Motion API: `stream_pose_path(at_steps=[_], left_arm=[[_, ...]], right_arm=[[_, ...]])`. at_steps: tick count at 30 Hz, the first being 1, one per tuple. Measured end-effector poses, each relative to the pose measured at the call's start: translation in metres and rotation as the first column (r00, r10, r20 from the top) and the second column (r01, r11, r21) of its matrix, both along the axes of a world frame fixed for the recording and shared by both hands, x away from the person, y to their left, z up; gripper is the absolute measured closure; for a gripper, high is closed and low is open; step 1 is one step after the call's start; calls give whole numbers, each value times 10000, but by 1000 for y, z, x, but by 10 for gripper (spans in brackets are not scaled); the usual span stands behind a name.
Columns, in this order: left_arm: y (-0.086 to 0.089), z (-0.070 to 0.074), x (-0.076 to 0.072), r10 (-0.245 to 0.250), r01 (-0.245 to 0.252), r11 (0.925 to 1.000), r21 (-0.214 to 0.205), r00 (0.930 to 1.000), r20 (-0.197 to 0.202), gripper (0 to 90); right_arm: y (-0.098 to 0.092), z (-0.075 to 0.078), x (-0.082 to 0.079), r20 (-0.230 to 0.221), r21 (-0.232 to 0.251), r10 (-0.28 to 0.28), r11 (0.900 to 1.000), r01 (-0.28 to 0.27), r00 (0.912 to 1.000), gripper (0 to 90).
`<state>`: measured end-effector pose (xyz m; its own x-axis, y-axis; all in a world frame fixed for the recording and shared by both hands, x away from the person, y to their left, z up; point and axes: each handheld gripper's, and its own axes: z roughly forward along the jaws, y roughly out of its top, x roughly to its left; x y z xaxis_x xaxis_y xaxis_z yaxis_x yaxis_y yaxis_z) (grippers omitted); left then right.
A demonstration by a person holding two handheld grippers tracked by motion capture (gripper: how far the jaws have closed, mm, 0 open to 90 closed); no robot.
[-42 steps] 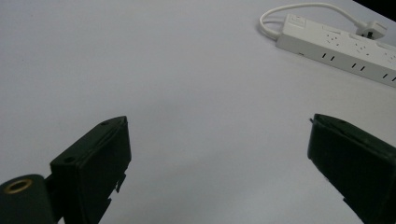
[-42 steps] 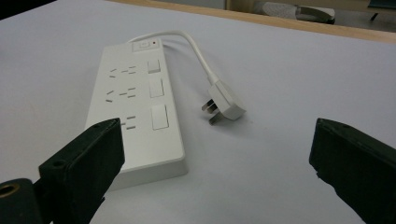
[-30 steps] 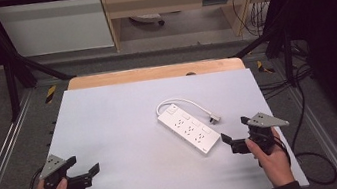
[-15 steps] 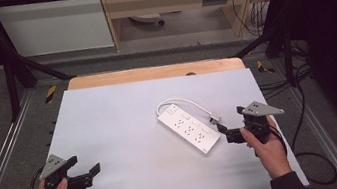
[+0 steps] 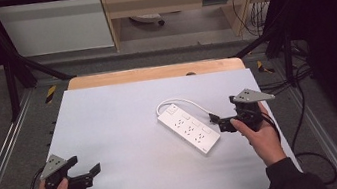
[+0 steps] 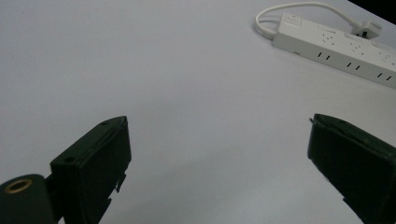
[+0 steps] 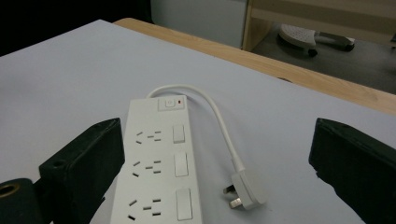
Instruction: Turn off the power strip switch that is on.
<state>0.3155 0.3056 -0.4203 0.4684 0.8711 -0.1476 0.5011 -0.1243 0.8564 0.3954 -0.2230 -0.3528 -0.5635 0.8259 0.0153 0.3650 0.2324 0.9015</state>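
Right gripper (image 5: 222, 123) hovering at strip's right side, jaws wide apart, empty. I'm lining up on plug (image 7: 246, 189) lying just beside strip (image 5: 189, 128), mid-table right. Plug light, hard, smooth; cord (image 7: 219, 122) bendy, springy. I'm judging plug body best hold. Left gripper (image 5: 90, 173) idling near-left, jaws apart.

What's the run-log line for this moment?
right gripper: open, nearing plug | left gripper: open, idle | power strip: flat on table

The table (image 5: 111, 133) is seen from above; the strip (image 5: 189, 128) is shared, far in the left gripper view, close in the right.
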Motion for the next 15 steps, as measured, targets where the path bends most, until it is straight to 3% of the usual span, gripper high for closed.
stream_pose_path(at_steps=[15], left_arm=[[0,0,0,4,-4,10000,21,10000,-3,63]], right_arm=[[11,15,18,99,-140,-35,9999,36,9999,62]])
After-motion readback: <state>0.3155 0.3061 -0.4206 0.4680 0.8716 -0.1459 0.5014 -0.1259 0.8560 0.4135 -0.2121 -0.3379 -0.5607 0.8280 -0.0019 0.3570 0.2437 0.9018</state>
